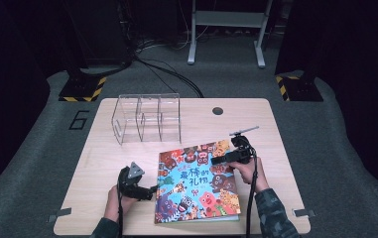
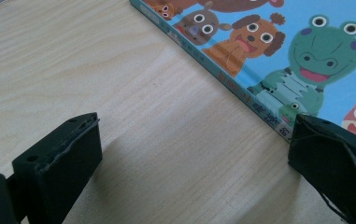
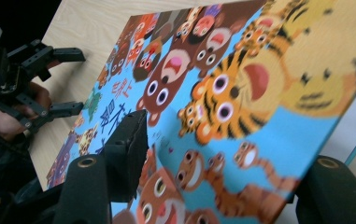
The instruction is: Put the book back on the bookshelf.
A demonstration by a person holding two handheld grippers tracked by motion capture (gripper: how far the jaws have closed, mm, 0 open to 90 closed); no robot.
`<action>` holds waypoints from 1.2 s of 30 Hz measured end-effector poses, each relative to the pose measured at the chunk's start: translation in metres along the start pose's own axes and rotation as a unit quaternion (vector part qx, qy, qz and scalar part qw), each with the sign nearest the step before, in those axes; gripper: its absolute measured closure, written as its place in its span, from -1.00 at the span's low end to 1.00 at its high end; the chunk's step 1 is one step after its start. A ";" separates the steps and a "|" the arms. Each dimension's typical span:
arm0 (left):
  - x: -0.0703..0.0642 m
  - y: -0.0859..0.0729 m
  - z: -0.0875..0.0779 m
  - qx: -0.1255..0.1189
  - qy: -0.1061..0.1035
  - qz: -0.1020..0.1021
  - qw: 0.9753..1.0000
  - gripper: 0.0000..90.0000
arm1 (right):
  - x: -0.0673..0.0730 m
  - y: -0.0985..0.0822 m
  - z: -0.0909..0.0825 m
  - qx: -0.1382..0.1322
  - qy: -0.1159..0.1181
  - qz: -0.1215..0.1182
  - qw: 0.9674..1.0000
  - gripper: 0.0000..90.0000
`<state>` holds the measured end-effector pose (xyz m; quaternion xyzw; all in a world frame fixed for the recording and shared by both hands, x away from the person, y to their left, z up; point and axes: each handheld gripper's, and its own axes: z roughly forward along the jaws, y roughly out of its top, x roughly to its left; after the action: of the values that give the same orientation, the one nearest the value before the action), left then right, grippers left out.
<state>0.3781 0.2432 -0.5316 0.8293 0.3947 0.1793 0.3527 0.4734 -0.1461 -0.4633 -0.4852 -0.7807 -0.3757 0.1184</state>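
the picture book [image 1: 197,183] lies flat on the near right part of the wooden table [image 1: 102,163], its cartoon-animal cover facing up, well apart from the clear acrylic rack [image 1: 147,118] standing at the far left. the right gripper [image 1: 223,159] sits at the book's far right corner; in the right gripper view the cover [image 3: 241,116] runs between its two black jaws, one pad above the cover and the other beneath, and the cover looks tilted as if that corner is lifted, yet the jaws stand parted and the pads do not look pressed home, so the hold seems loose. the main risk is that the corner slides out and the book flops back down, or that only the cover is caught and it peels open from the pages. the left gripper [image 1: 153,189] rests low on the table just beside the book's left edge, jaws spread wide with bare wood between them in the left gripper view and the spine [image 2: 222,77] just ahead. if it pushes in before the right side grips firmly, it may shove the book sideways toward the right edge of the table rather than get under it.
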 end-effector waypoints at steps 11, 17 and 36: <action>0.000 0.000 0.000 0.000 0.000 0.000 1.000 -0.94 | -0.008 0.015 0.008 0.009 -0.027 -0.006 1.000 -0.11; 0.000 0.000 0.000 0.002 -0.001 0.002 1.000 -0.94 | -0.008 0.020 0.014 0.028 -0.031 -0.023 0.999 -0.29; 0.000 0.000 -0.001 0.004 0.001 0.006 1.000 -0.95 | -0.013 0.011 -0.004 -0.030 0.042 -0.009 0.999 0.35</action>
<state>0.3782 0.2435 -0.5309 0.8329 0.3912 0.1806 0.3474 0.4889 -0.1552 -0.4625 -0.4655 -0.7679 -0.4195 0.1330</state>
